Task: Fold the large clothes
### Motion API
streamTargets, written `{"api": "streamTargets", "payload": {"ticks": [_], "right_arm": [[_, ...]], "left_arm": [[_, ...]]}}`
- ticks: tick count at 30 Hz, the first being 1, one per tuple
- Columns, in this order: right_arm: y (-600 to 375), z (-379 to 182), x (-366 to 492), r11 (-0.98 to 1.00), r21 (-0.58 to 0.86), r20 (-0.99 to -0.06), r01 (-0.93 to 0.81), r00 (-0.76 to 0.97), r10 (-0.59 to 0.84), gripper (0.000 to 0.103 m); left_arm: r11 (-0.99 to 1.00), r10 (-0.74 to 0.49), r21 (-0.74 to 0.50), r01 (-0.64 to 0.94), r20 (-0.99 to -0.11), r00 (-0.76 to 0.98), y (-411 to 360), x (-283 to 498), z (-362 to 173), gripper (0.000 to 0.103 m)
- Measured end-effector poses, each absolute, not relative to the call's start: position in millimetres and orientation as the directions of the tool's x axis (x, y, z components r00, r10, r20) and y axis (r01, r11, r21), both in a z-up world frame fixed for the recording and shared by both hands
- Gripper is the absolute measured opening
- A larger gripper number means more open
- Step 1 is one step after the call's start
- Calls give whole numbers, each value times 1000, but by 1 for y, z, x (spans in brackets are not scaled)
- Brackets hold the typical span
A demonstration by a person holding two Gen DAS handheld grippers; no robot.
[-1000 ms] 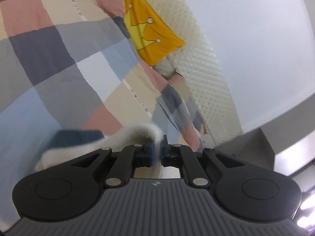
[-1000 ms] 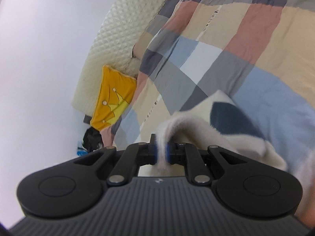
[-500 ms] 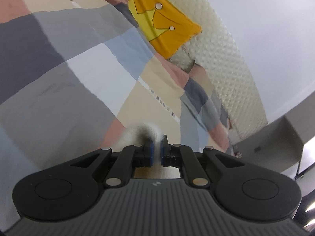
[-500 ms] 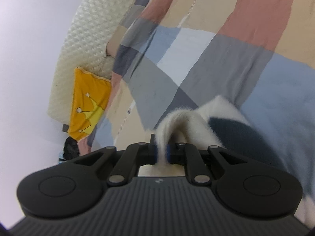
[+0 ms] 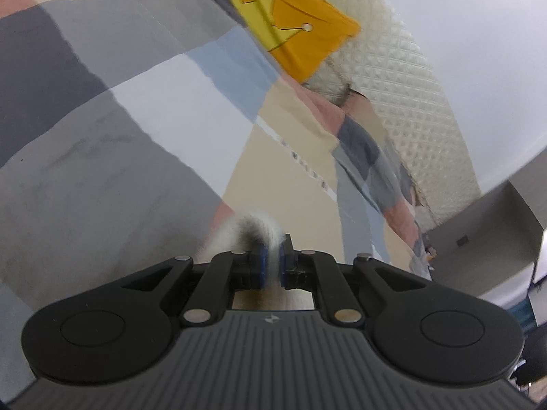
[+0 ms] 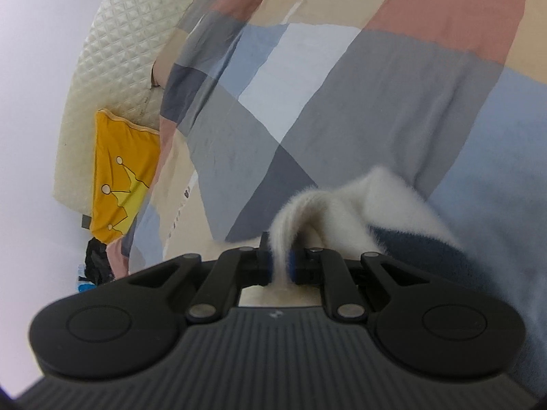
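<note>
A fluffy white garment with a navy patch (image 6: 386, 212) lies on the patchwork bed cover (image 6: 342, 102). My right gripper (image 6: 280, 263) is shut on a folded white edge of it, low over the cover. In the left wrist view only a small white tuft of the garment (image 5: 239, 229) shows past the jaws. My left gripper (image 5: 271, 259) pinches that fabric between its blue pads, and its jaws are starting to open, with the cloth still between them. The bed cover (image 5: 136, 136) fills the view close below; the rest of the garment is hidden under the gripper body.
A yellow pillow with a crown print (image 5: 290, 24) (image 6: 123, 171) leans against the quilted cream headboard (image 5: 410, 85) (image 6: 112, 51) at the bed's far end. Dark things (image 6: 97, 266) lie on the floor beside the bed. White walls stand behind.
Both grippers have come down and forward toward the bed cover, carrying the garment's edge. Less of the garment shows in the left wrist view now.
</note>
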State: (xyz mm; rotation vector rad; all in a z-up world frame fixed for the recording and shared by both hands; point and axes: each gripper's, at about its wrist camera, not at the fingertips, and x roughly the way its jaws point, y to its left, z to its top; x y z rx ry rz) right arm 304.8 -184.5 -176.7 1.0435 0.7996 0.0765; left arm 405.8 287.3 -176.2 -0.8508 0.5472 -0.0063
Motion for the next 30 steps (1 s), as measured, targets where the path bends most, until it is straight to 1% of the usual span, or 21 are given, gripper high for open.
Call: {"api": "streamTargets", "payload": {"ticks": [2, 3, 5, 6, 7, 8, 10, 12, 16, 20, 23, 28, 30], "right_arm": [[-185, -176, 301, 518, 801, -545, 300, 724, 423, 15], [-186, -176, 299, 513, 805, -540, 297, 725, 428, 19], [-185, -174, 296, 514, 811, -529, 281, 726, 438, 27], [-183, -171, 296, 519, 811, -523, 269, 730, 440, 35], [-182, -168, 294, 527, 812, -513, 251, 736, 441, 46], [-180, -164, 292, 529, 817, -498, 231, 745, 444, 50], [-176, -156, 289, 539, 823, -465, 180, 759, 456, 70], [-167, -148, 290, 571, 811, -449, 126, 759, 471, 75], [-149, -138, 288, 653, 757, -467, 29, 723, 510, 76], [-126, -136, 287, 740, 670, -530, -58, 662, 531, 76], [-110, -135, 283, 822, 561, -581, -91, 664, 470, 75], [-107, -134, 280, 888, 451, -596, -85, 712, 371, 73], [-108, -132, 280, 915, 396, -591, -79, 740, 320, 73]], "left_arm": [[688, -226, -699, -194, -460, 859, 283, 404, -172, 22], [694, -227, -695, -189, -460, 858, 280, 402, -169, 27], [707, -226, -686, -171, -448, 865, 274, 398, -161, 63], [720, -226, -678, -149, -432, 873, 270, 395, -156, 67], [731, -233, -671, -124, -417, 878, 266, 391, -151, 69], [745, -250, -661, -90, -401, 881, 261, 389, -146, 69], [764, -262, -642, -63, -398, 879, 252, 386, -141, 70], [794, -255, -604, -61, -423, 869, 239, 385, -136, 70], [854, -230, -517, -54, -470, 852, 210, 386, -133, 70], [906, -156, -413, -92, -528, 835, 186, 388, -145, 70], [913, -135, -390, -117, -561, 817, 179, 393, -158, 70], [923, -115, -361, -132, -588, 801, 181, 398, -162, 70], [936, -87, -323, -139, -596, 798, 181, 399, -161, 70]]}}
